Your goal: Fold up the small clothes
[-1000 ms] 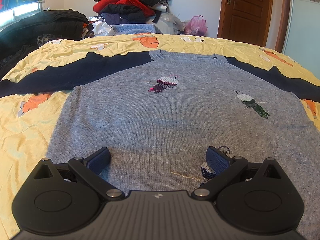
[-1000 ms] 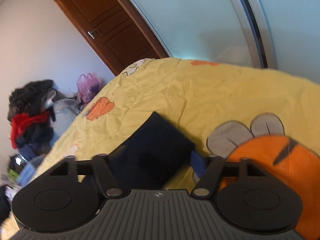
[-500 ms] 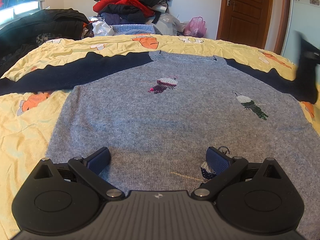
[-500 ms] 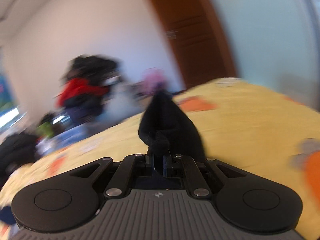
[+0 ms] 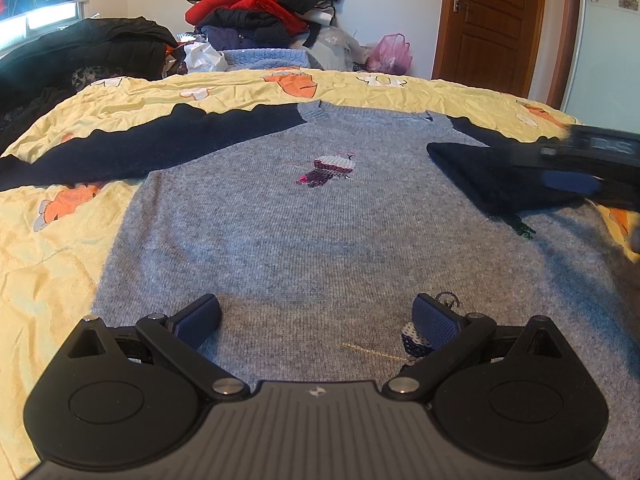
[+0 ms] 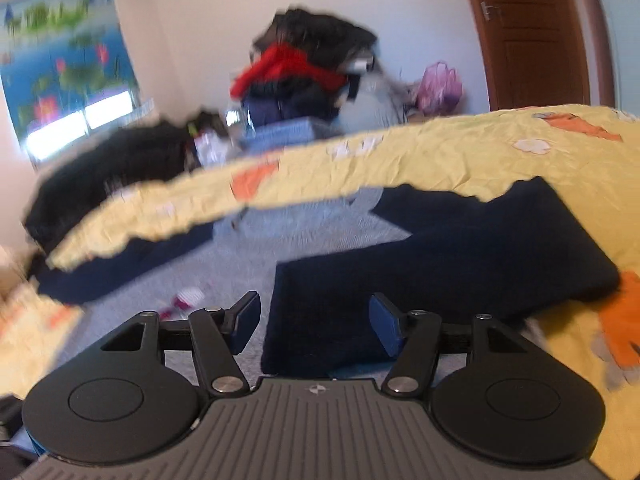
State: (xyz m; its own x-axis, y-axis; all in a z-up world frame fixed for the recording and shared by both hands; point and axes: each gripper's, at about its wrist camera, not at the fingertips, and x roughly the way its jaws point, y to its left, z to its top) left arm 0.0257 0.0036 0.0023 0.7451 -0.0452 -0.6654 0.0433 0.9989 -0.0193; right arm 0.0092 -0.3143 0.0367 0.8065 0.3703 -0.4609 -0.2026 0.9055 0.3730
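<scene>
Navy sleeve (image 6: 440,256) now folded across the grey sweater (image 5: 304,240), right claw (image 6: 314,326) opening off it; left claw (image 5: 316,316) released.

A bed (image 5: 248,92) with a yellow cover fills the room. Behind it, a heap of clothes (image 5: 264,8) stands against a white wall (image 5: 384,0). A brown wooden door (image 5: 496,20) is at the right, and a bright window (image 5: 36,24) at the left.
</scene>
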